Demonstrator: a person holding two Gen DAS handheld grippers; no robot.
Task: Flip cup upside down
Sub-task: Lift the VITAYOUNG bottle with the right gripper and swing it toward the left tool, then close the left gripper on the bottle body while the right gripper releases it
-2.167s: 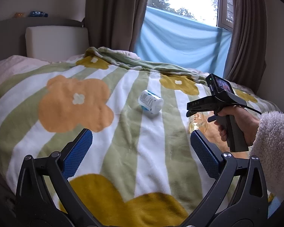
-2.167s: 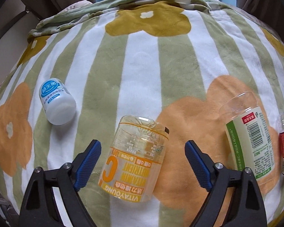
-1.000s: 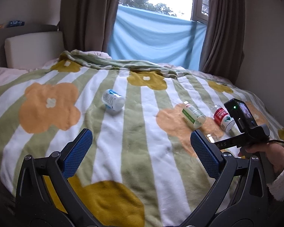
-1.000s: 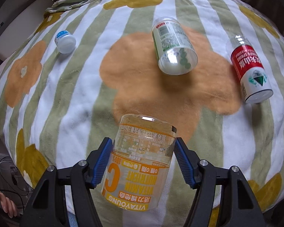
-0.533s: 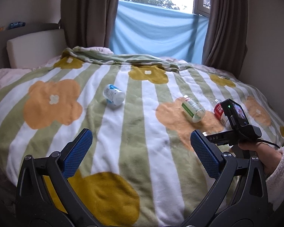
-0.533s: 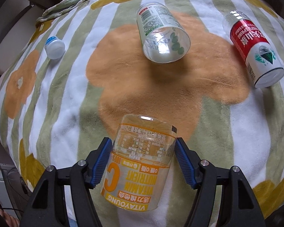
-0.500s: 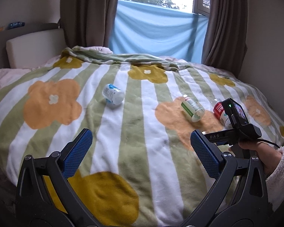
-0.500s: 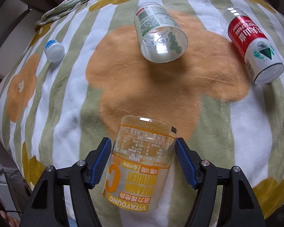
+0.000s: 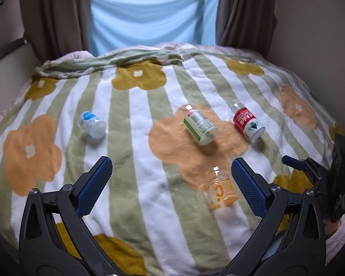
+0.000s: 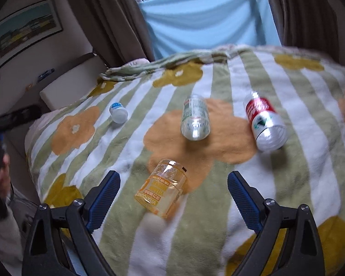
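Note:
The clear orange-labelled cup point(image 10: 163, 189) lies tilted on the flowered blanket point(image 10: 131, 151), free of any gripper; it also shows in the left wrist view point(image 9: 220, 189). My right gripper point(image 10: 173, 194) is open, its blue pads on either side of the cup and apart from it. My left gripper point(image 9: 171, 185) is open and empty, held above the near part of the bed, with the cup just left of its right pad point(image 9: 248, 186).
A green-labelled cup point(image 10: 195, 119), a red-labelled cup point(image 10: 265, 124) and a small white-and-blue bottle point(image 10: 118, 112) lie on their sides farther up the blanket. Curtains and a blue sheet hang at the window point(image 9: 149, 16) behind the bed. The bed edge is near.
My right gripper has opened and drawn back from the orange cup, which now rests on the blanket. Both views have shifted; the left one now looks down more at the bed.

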